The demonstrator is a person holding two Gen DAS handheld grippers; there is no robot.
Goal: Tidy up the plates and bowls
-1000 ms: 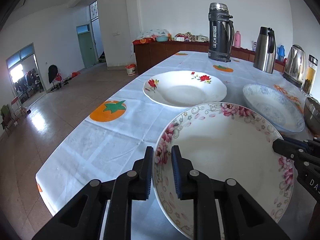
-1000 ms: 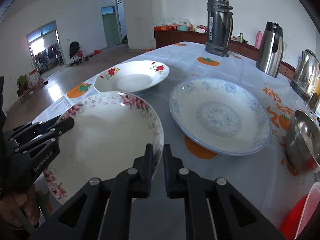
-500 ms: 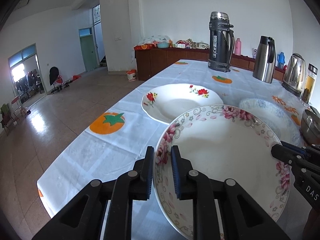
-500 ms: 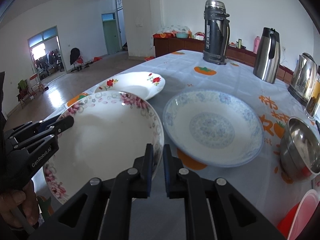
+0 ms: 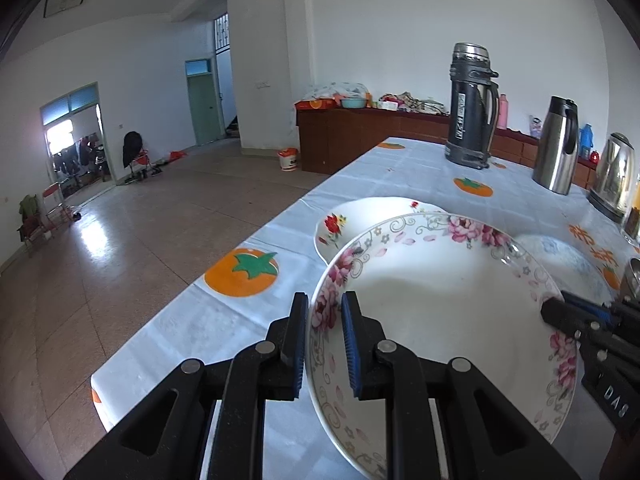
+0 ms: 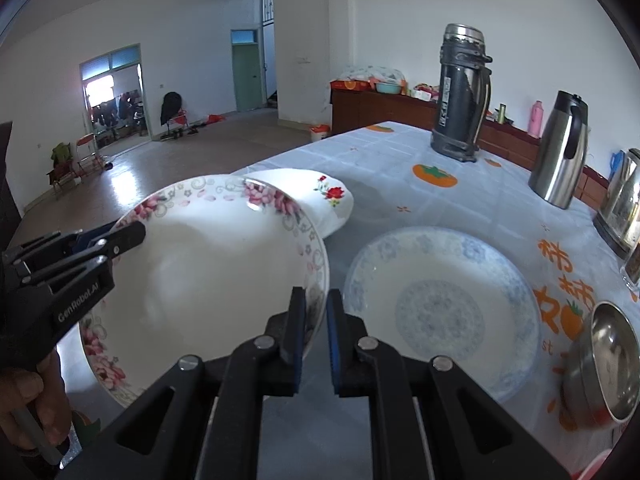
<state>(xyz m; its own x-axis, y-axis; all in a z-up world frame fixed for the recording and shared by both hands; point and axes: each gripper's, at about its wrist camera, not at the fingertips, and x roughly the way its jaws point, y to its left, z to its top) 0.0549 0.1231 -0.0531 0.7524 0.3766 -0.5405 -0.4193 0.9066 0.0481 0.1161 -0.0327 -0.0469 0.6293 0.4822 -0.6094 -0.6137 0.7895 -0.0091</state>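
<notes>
A white plate with pink flowers on its rim point(image 5: 440, 320) point(image 6: 208, 272) hangs above the tablecloth, gripped on two opposite sides. My left gripper point(image 5: 324, 300) is shut on its left rim, and my right gripper point(image 6: 316, 300) is shut on its right rim. Each gripper shows in the other's view: the right gripper point(image 5: 554, 311) at the plate's far edge, the left gripper point(image 6: 134, 234) held by a hand. Behind the lifted plate lies a white plate with red roses point(image 5: 360, 216) point(image 6: 324, 196), partly hidden. A blue-patterned plate point(image 6: 440, 312) point(image 5: 560, 256) lies to the right.
A steel bowl point(image 6: 608, 360) sits at the right, beside the blue plate. A tall dark flask point(image 5: 472, 104), a steel jug point(image 5: 556, 144) and a kettle point(image 5: 614, 172) stand at the back of the table point(image 5: 248, 320). The table's left edge drops to a tiled floor.
Both grippers have risen with the pink-flowered plate, which now covers part of the red-rose plate behind it. Both grips are unchanged.
</notes>
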